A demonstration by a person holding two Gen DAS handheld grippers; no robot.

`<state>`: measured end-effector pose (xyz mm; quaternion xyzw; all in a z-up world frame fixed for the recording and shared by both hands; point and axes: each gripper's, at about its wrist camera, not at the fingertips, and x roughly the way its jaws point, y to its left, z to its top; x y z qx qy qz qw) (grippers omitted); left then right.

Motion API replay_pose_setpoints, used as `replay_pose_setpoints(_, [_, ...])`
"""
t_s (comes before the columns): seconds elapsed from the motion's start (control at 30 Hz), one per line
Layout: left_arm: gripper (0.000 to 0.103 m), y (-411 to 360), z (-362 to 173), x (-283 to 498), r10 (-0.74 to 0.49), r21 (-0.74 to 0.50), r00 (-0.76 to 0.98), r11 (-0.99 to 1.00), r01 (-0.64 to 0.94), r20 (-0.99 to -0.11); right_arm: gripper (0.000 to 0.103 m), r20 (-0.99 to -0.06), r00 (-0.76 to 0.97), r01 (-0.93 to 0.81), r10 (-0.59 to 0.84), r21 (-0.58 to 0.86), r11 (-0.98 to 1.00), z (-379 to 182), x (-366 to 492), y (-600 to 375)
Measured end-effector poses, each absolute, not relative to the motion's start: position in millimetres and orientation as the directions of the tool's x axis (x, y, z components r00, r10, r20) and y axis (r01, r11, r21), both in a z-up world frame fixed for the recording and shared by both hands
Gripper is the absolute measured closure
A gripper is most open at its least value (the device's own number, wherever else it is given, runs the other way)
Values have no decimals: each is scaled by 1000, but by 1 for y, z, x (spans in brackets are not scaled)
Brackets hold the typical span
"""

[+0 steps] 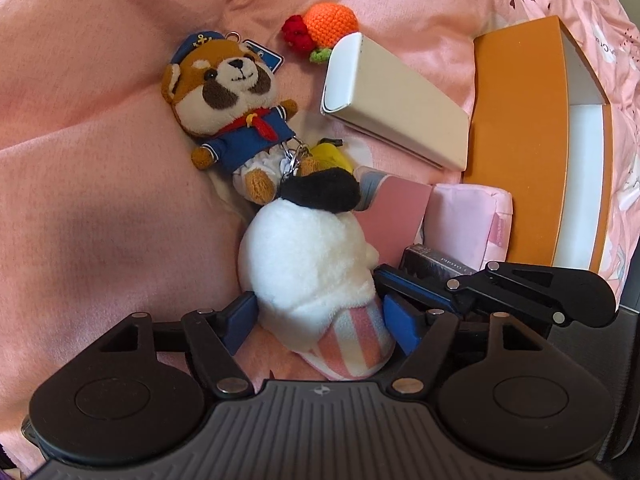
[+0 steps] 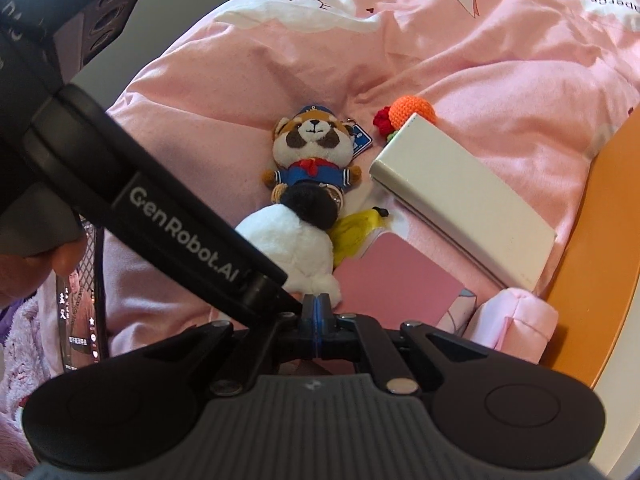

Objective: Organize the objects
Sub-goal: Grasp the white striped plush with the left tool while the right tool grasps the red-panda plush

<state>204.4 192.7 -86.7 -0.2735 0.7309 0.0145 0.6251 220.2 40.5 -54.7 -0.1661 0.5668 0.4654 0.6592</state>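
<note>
A white plush toy (image 1: pixel 308 264) with a black part and pink-striped bottom lies on the pink bedding. My left gripper (image 1: pixel 320 320) has its blue pads on both sides of the toy's lower end, closed against it. The toy also shows in the right wrist view (image 2: pixel 296 248), partly behind the left gripper's handle. My right gripper (image 2: pixel 317 312) is shut and empty, just right of the toy. A red panda plush (image 1: pixel 228 100) in a sailor suit lies just beyond the white toy. An orange box (image 1: pixel 524 140) with a white inside stands at the right.
A cream case (image 1: pixel 400 96) lies between the panda and the orange box. A crocheted orange with a red flower (image 1: pixel 324 28) lies behind it. A pink card (image 1: pixel 396 216), a pink pouch (image 1: pixel 468 220), a yellow banana toy (image 2: pixel 356 232) and a dark box (image 1: pixel 436 264) are nearby.
</note>
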Motion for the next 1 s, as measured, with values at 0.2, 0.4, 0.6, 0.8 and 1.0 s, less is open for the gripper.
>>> replay_pose_setpoints(0.2, [19,192,-88,199,-384,-331,-58,854,-401,-922,101,-888,-104,-768,448,357,531,-56,223,33])
replay_pose_setpoints(0.4, [33,192,-74,188,-388,-377,26,874,-307,-921,101,-881,-102,-778,461,359,515,-51,219,31])
replay_pose_setpoints(0.6, [36,203,-44,183,-378,-393,109,879,-271,-919,101,-856,-61,-798,514,351,491,-26,218,33])
replay_pose_setpoints(0.8, [37,220,3,183,-294,-344,242,918,-198,-925,101,-797,-14,-798,603,372,473,2,227,43])
replay_pose_setpoints(1.0, [38,232,-18,185,-265,-316,239,925,-209,-934,101,-805,-10,-796,593,365,482,-18,225,68])
